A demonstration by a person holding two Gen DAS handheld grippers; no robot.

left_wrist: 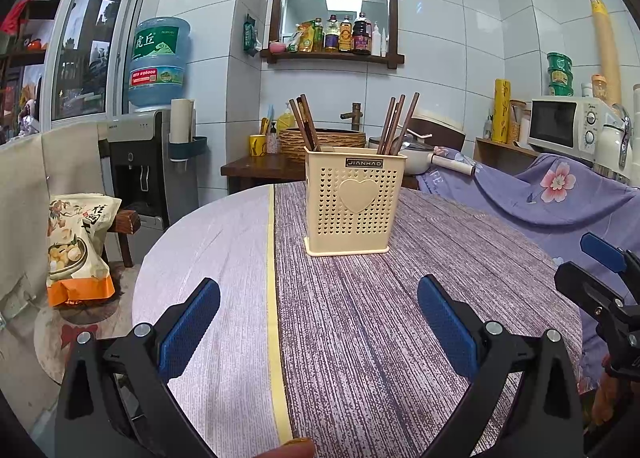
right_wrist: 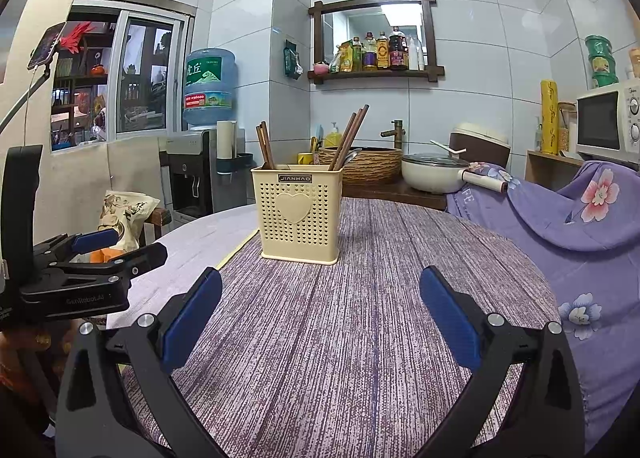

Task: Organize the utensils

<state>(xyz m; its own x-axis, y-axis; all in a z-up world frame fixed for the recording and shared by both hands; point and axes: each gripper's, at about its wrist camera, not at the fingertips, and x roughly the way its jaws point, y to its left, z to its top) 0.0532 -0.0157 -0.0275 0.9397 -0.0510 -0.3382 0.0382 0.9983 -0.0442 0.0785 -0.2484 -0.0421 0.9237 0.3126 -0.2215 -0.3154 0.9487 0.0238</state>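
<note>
A cream perforated utensil holder point(left_wrist: 352, 204) with a heart on its front stands upright on the round table point(left_wrist: 400, 318); it also shows in the right wrist view point(right_wrist: 298, 212). Brown chopsticks point(left_wrist: 394, 124) stand in it in two bunches, also seen from the right wrist point(right_wrist: 348, 138), with a spoon point(right_wrist: 352, 156) among them. My left gripper point(left_wrist: 320, 298) is open and empty, short of the holder. My right gripper point(right_wrist: 320, 294) is open and empty, also short of the holder. Each gripper shows in the other's view, the right point(left_wrist: 600, 270) and the left point(right_wrist: 100, 254).
A purple floral cloth point(right_wrist: 580, 226) covers something right of the table. Behind are a white pot point(right_wrist: 430, 176), a woven basket point(right_wrist: 368, 164), a microwave point(left_wrist: 560, 124) and a water dispenser point(left_wrist: 148, 162). A snack bag point(left_wrist: 76, 242) sits on a stool at left.
</note>
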